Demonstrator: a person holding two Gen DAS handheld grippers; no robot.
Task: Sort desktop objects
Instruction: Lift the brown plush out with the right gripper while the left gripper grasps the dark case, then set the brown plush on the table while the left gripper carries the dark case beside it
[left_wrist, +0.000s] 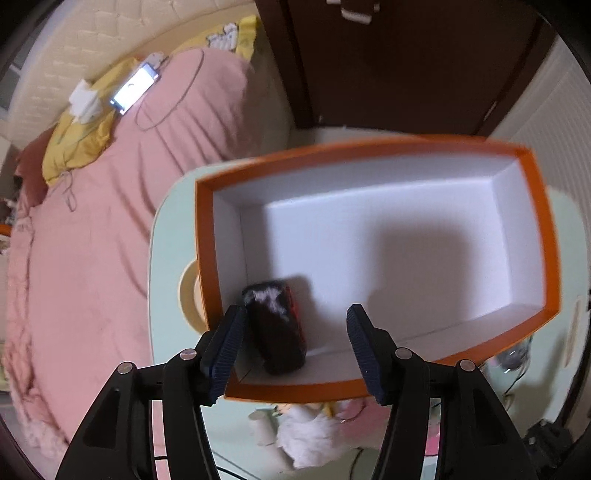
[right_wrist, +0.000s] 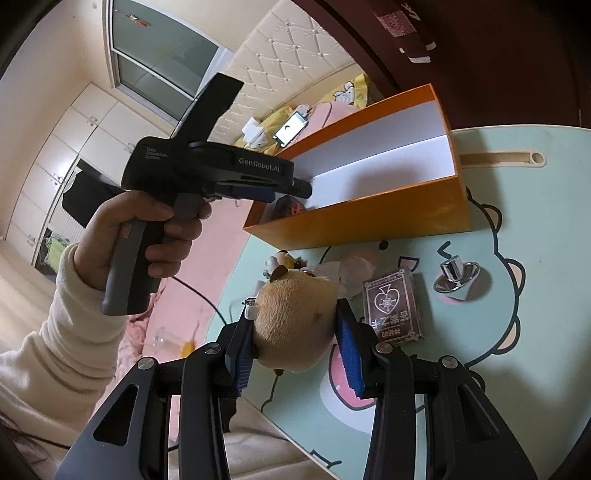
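Left wrist view: the left gripper (left_wrist: 295, 343) points down into an orange box (left_wrist: 541, 236) with a white interior, its jaws apart and gripping nothing. A black object (left_wrist: 275, 332) lies in the box's near corner, beside one pad.

Right wrist view: the right gripper (right_wrist: 295, 343) clamps a tan plush toy (right_wrist: 295, 317) above the mint table (right_wrist: 517, 369). A card deck (right_wrist: 393, 304) and a silver object (right_wrist: 456, 277) lie near the box.

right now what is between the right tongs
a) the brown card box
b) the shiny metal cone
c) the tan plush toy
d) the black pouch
c, the right tongs have their blue pads pressed on both sides of the tan plush toy, while the brown card box and shiny metal cone lie apart on the table and the black pouch sits in the orange box.
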